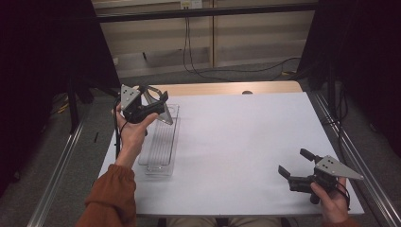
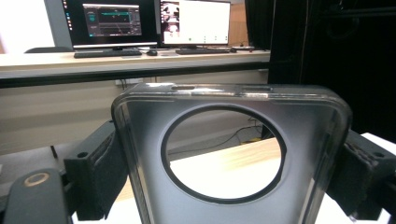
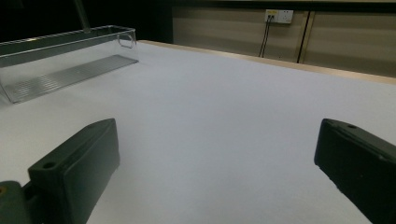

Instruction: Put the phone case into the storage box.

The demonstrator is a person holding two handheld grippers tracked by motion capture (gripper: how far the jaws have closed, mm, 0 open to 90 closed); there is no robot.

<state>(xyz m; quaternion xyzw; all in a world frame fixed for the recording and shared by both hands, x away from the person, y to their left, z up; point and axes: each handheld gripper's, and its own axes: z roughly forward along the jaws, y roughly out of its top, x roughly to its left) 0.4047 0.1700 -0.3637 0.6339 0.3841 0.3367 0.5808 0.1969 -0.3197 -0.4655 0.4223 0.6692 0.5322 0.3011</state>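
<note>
Clear plastic phone case [image 1: 161, 106] sat clamped in the left claw [image 1: 150, 105], upper left of the high view, held up off the counter [image 1: 246, 142]. Directly beneath and just below it in frame lay a clear tray [image 1: 161, 142], long axis running up-down in the picture, near the counter's left edge. Case hung over the tray's far end, apart from it. Left hand [image 1: 130, 130] was by far the nearer one to the tray. Right claw [image 1: 295, 165] hovered lower right of frame, jaws spread, nothing between them, well apart from tray and case.

Left gripper view: phone case [image 2: 233, 140] took centre frame, back side facing the camera, big round camera cutout in the middle, top edge uppermost. Both black jaws pressed on its two long side edges, so grasp was across the width. Monitors [image 2: 149, 21] on a desk showed at the top of frame; the high view lacked those. Tray wasn't visible here, so case-to-tray alignment had to be read from the high view.

Right gripper view: right claw [image 3: 215, 168] released, counter [image 3: 224, 107] bare between the jaws. Tray [image 3: 70, 56] sat upper left of frame, seen side-on, looked empty — its ribbed floor read clearer here than from above.

Judgement: next move likely lowering the case straight down into the tray.
</note>
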